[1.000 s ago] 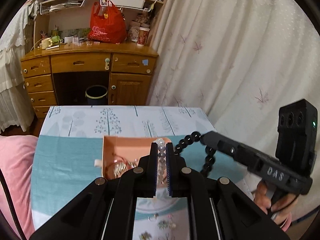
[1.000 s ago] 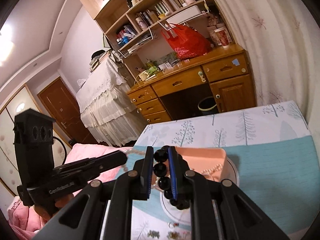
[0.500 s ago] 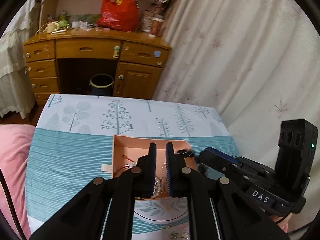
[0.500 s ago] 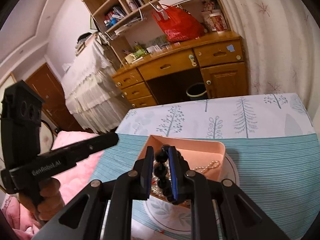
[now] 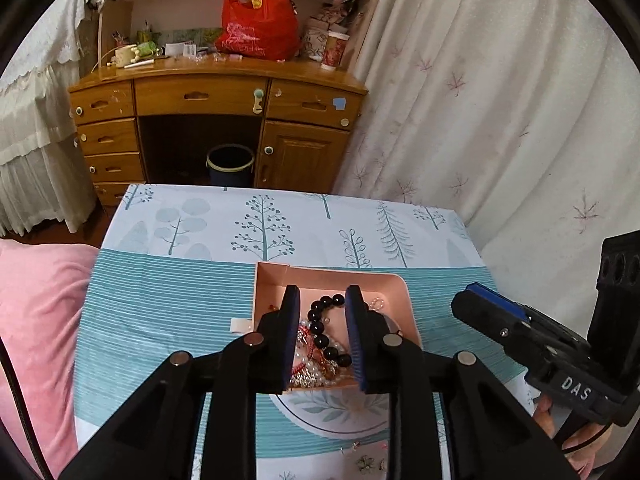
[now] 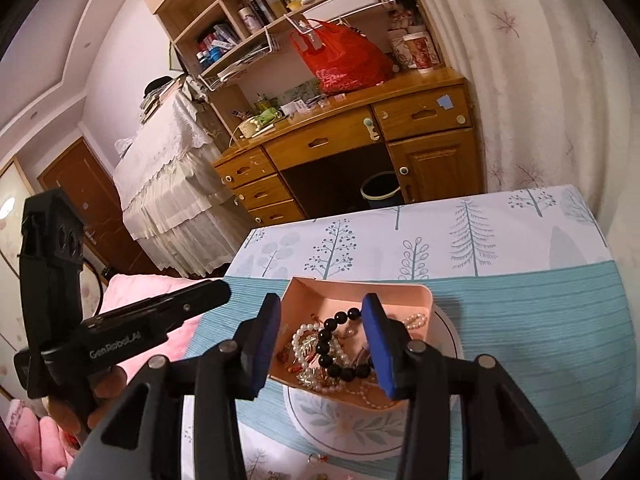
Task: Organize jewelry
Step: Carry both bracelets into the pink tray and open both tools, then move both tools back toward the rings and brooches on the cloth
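Black round beads of the bracelet [image 5: 325,330] lie in the pink plastic box [image 5: 394,285] below both tongs, left gripper [image 5: 322,338] and right gripper [image 6: 326,350], whose jaws are opening, pads apart from it, likely to leave it there.

Desk [image 5: 216,92]: wooden, drawers, against far wall
Red bag [image 5: 258,26]: on desk top
Bin [image 5: 230,164]: dark, in desk kneehole
Curtain [image 5: 500,100]: pale, leaf print, right
Pink bedding [image 5: 36,320]: left of table
Tablecloth [image 5: 168,288]: tree print, teal stripes
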### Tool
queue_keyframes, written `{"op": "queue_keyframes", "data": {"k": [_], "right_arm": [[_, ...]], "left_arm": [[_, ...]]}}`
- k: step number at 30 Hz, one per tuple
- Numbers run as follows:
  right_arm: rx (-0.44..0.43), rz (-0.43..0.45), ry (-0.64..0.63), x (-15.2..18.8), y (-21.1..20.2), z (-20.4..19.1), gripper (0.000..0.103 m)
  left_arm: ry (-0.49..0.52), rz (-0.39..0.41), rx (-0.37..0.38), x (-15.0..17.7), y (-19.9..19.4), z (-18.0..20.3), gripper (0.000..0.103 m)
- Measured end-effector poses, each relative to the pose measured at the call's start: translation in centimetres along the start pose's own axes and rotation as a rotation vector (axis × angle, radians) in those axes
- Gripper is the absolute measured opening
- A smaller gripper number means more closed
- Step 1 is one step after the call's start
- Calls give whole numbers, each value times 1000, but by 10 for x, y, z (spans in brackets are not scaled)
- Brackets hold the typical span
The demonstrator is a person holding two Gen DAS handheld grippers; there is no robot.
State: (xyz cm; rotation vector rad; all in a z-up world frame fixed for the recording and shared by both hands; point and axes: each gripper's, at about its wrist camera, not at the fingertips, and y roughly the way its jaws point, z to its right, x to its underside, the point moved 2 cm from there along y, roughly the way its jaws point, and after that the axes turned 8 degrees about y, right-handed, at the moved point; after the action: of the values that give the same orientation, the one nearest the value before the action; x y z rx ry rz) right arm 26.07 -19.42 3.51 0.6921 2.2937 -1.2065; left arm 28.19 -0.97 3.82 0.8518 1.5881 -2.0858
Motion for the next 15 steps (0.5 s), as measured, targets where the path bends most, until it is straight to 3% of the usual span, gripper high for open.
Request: {"op": "queue_keyframes", "data": {"k": [1,2,3,7,10,12,15], "right_arm": [[6,4,0,1,-2,0,44],[18,11,-1,2,-6,0,47],[32,18,-4,4,-11,-1,50],[85,15,-24,18,-26,-4,55],[142,33,-59,30,-39,-9,57],[186,54,-104,41,-47,-15,64],[210,77,-176,58,-54,-21,65]], "left_arm": [[3,3,-5,2,-5,1,36],[5,7,-17,4,-9,2,54],[16,13,-38,9,-14,3,59],[34,-17,-88,26,-30,3,60],[29,-33,-88,38,-40,-1,67],[32,-54,-96,46,-44,-3,68],[30,-108,-115,60,-44,-7,68]]}}
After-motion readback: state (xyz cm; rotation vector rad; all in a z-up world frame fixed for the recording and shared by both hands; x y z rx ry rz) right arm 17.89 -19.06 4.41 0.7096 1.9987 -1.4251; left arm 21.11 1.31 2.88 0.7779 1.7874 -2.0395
